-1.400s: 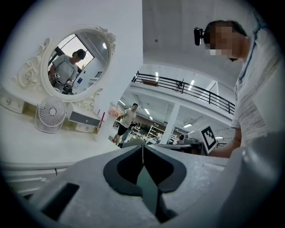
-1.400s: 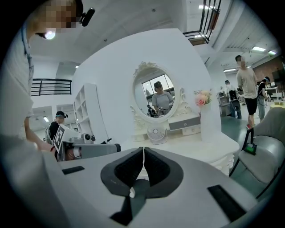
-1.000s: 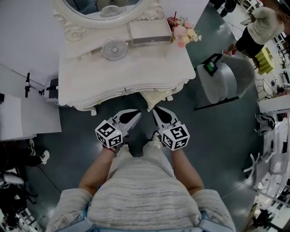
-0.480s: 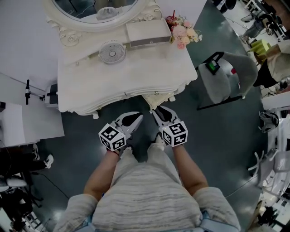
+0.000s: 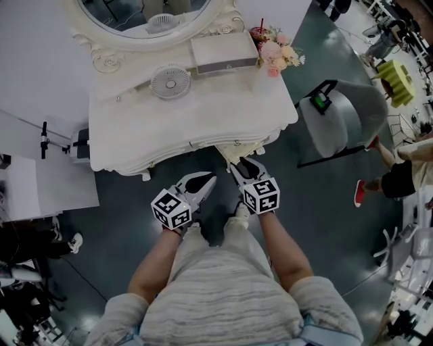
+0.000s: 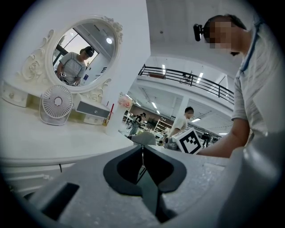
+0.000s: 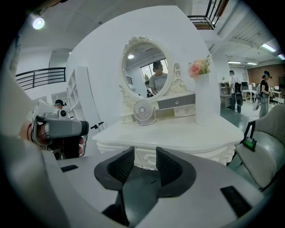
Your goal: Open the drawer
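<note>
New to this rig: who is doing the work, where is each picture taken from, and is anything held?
No robot: a person holds a two-jaw tool in each hand; the marker cubes belong to them. The head view looks down from the person's head at the left tool and right tool before a white dressing table. The other two views ride on the tools, looking along their jaws. On the table: a small fan, a vase of flowers and a little drawer box, below an oval mirror. The left tool's jaws are together, empty. The right tool's jaws have just been opening, nothing between them, facing the table's carved front.
</note>
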Tool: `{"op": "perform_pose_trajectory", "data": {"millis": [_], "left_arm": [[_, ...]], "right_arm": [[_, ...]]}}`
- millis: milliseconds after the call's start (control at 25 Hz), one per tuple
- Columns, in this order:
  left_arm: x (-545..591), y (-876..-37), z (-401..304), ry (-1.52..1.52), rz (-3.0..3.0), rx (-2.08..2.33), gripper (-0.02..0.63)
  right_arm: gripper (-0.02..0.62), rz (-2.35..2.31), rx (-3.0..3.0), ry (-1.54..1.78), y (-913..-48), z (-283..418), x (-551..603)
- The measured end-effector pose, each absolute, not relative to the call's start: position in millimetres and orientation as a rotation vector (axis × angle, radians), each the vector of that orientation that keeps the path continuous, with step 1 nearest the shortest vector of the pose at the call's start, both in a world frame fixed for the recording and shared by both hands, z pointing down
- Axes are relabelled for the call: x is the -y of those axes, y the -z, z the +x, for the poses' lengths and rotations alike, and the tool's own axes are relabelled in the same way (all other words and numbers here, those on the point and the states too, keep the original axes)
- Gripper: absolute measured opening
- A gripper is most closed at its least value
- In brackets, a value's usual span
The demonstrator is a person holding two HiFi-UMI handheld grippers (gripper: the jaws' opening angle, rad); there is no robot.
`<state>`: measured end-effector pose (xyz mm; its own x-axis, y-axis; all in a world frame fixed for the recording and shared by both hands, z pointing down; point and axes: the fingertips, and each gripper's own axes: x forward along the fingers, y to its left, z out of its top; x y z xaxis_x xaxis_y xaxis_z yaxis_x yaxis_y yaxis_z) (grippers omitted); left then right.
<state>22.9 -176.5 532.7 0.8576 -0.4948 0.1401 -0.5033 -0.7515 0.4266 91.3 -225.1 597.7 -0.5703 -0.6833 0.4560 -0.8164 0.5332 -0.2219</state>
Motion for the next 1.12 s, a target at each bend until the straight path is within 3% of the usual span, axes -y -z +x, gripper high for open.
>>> {"op": "perform_pose_trajectory", "data": {"millis": [1120], "left_arm": [[192.1,-568.1,35.1,-0.018,2.505,0.766,0.02]], "right_arm": [[0.146,1.289,2.218,-0.685,-712.0,118.0,293.2]]}}
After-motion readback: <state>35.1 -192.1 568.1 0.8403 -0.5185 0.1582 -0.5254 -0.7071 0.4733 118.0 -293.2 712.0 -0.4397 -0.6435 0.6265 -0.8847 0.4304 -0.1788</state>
